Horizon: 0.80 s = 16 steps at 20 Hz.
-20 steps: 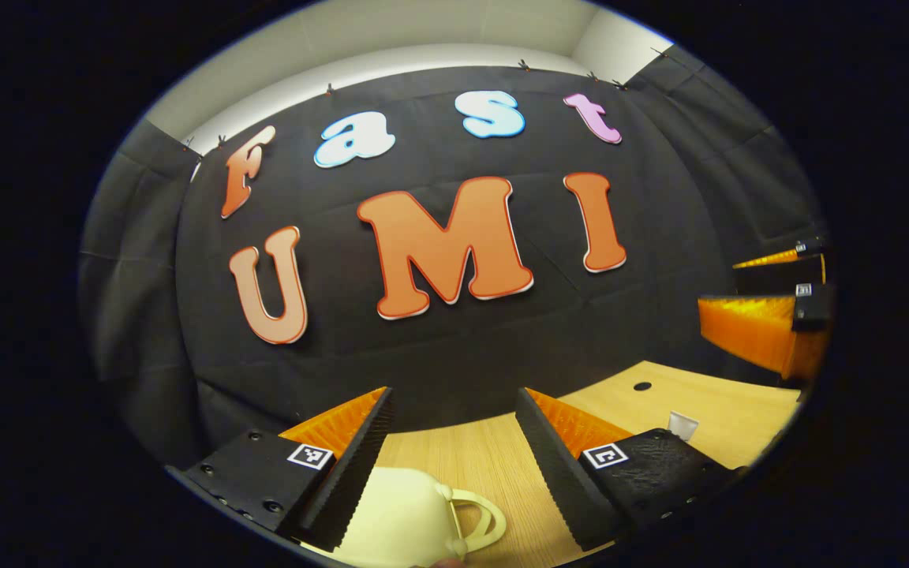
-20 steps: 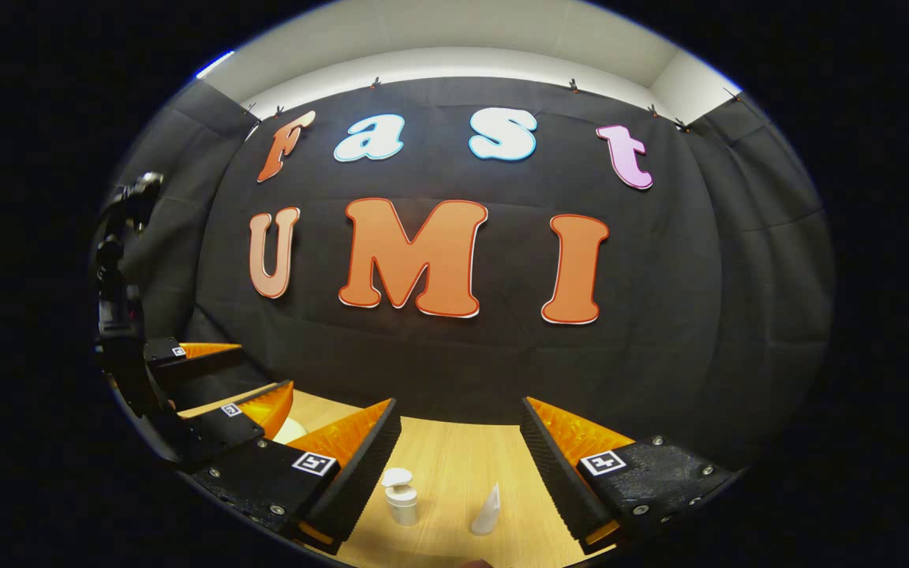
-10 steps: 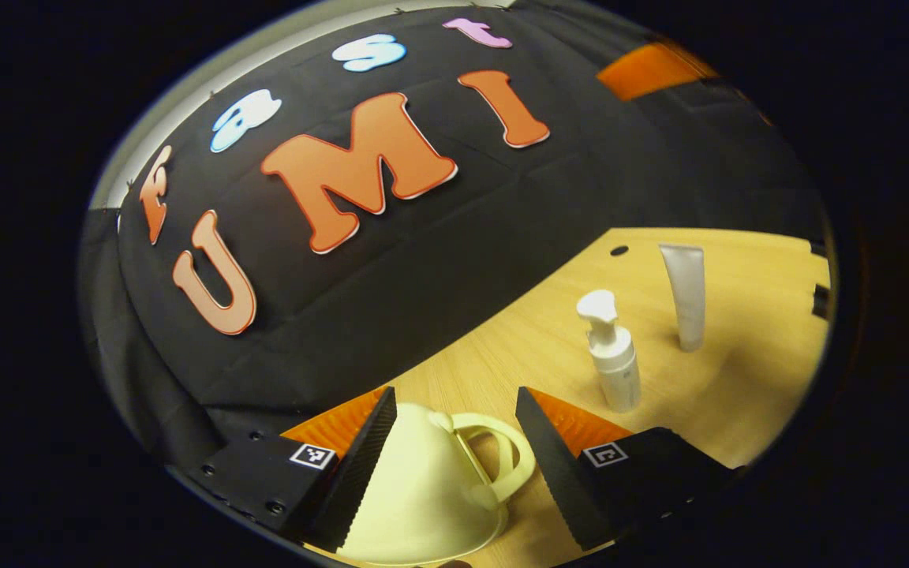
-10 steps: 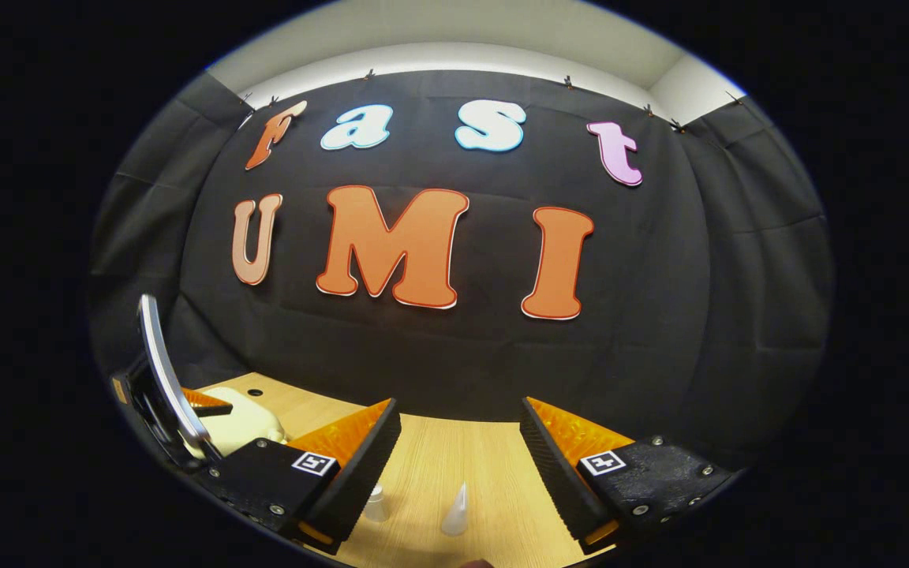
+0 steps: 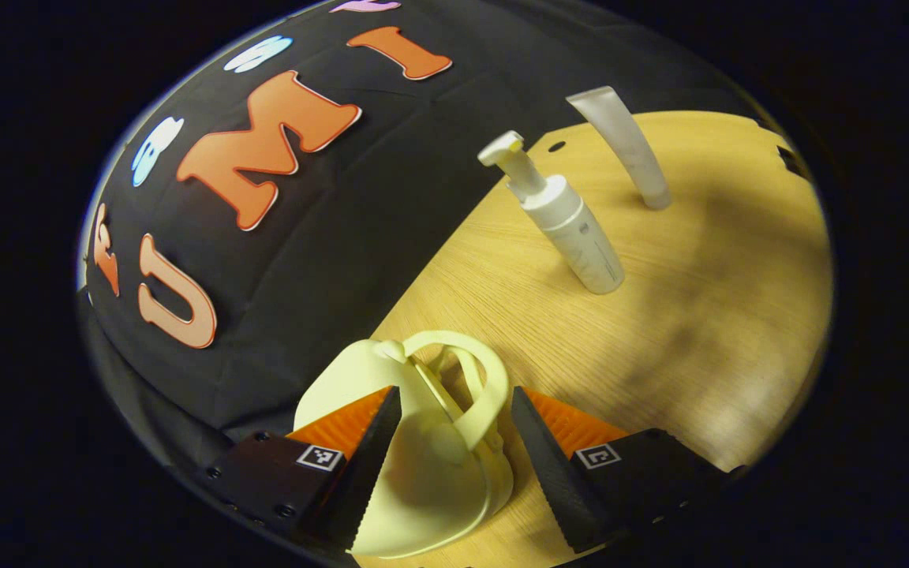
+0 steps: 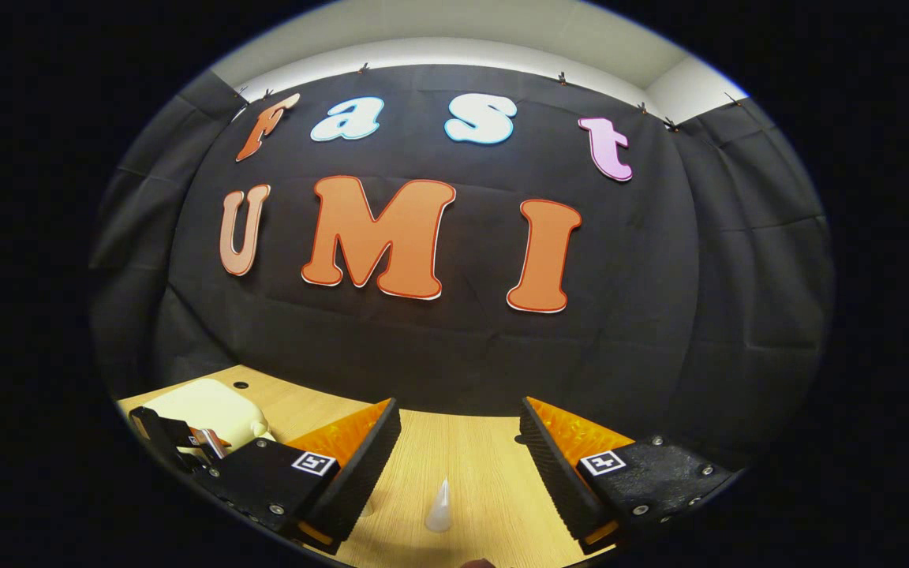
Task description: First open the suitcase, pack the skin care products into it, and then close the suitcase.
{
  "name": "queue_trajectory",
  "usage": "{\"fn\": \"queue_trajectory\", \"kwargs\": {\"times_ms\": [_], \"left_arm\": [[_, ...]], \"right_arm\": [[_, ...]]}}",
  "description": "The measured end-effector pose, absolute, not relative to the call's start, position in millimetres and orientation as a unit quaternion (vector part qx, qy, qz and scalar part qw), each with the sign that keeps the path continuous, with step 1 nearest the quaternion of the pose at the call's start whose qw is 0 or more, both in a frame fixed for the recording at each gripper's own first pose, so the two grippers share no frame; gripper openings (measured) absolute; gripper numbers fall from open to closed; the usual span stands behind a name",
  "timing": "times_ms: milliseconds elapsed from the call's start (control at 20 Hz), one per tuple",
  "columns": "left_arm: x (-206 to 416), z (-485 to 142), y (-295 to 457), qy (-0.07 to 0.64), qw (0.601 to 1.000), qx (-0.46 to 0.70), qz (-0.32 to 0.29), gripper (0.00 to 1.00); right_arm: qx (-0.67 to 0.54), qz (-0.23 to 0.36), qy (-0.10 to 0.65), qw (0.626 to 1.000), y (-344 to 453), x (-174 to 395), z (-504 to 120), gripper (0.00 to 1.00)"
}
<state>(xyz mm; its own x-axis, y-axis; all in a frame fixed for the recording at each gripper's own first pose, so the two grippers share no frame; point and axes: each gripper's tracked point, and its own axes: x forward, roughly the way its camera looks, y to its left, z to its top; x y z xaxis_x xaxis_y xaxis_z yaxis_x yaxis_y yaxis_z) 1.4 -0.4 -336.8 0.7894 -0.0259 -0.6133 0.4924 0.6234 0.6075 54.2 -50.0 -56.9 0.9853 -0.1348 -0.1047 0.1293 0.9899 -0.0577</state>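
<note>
Straddling pale yellow suitcase (image 5: 423, 465) with looped handle, left tool (image 5: 448, 465) wide open; right tool (image 6: 458, 473) open, empty

Right gripper (image 6: 458, 465) with jaws spread apart above the wooden table (image 6: 486, 442). A white tube (image 6: 439, 506) stands between the fingers at 6 o'clock. The pale yellow suitcase (image 6: 206, 406) lies at 8 o'clock, with the left gripper (image 6: 178, 442) just in front of it.
</note>
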Motion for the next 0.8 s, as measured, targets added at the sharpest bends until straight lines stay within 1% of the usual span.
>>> {"fn": "queue_trajectory", "kwargs": {"times_ms": [50, 100, 150, 200, 250, 300, 400, 450, 550, 600, 650, 800], "left_arm": [[3, -342, 1, 0.289, 0.847, 0.420, -0.152, 0.84], [4, -343, -2, 0.281, 0.837, 0.443, -0.158, 0.82], [6, -346, -4, 0.279, 0.828, 0.458, -0.161, 0.82], [9, -348, -4, 0.278, 0.821, 0.471, -0.163, 0.72], [11, -351, -3, 0.276, 0.815, 0.483, -0.163, 0.70], [14, -350, -2, 0.274, 0.808, 0.495, -0.164, 0.72], [16, -355, -5, 0.280, 0.801, 0.501, -0.171, 0.53], [17, -358, -7, 0.277, 0.793, 0.516, -0.171, 0.40], [20, -351, -9, 0.269, 0.795, 0.518, -0.165, 0.16], [18, -345, -8, 0.268, 0.802, 0.509, -0.162, 0.14], [17, -341, -7, 0.266, 0.812, 0.496, -0.156, 0.05], [16, -334, -2, 0.275, 0.842, 0.442, -0.145, 0.06]], "right_arm": [[-0.024, -0.067, 0.055, 0.996, -50, 54, -57, 0.97], [-0.024, -0.068, 0.055, 0.996, -50, 54, -58, 0.97], [-0.024, -0.070, 0.056, 0.996, -51, 54, -59, 0.97], [-0.024, -0.070, 0.057, 0.996, -52, 53, -59, 0.97], [-0.024, -0.071, 0.059, 0.995, -52, 52, -61, 0.97], [-0.024, -0.071, 0.059, 0.995, -52, 52, -61, 0.97], [-0.027, -0.072, 0.060, 0.995, -53, 51, -63, 0.97], [-0.028, -0.073, 0.064, 0.995, -54, 49, -66, 0.97], [-0.028, -0.073, 0.068, 0.995, -54, 50, -69, 0.97], [-0.030, -0.073, 0.071, 0.994, -53, 48, -71, 0.97], [-0.032, -0.071, 0.074, 0.994, -53, 47, -75, 0.97], [-0.034, -0.058, 0.090, 0.994, -44, 47, -88, 0.97]]}}
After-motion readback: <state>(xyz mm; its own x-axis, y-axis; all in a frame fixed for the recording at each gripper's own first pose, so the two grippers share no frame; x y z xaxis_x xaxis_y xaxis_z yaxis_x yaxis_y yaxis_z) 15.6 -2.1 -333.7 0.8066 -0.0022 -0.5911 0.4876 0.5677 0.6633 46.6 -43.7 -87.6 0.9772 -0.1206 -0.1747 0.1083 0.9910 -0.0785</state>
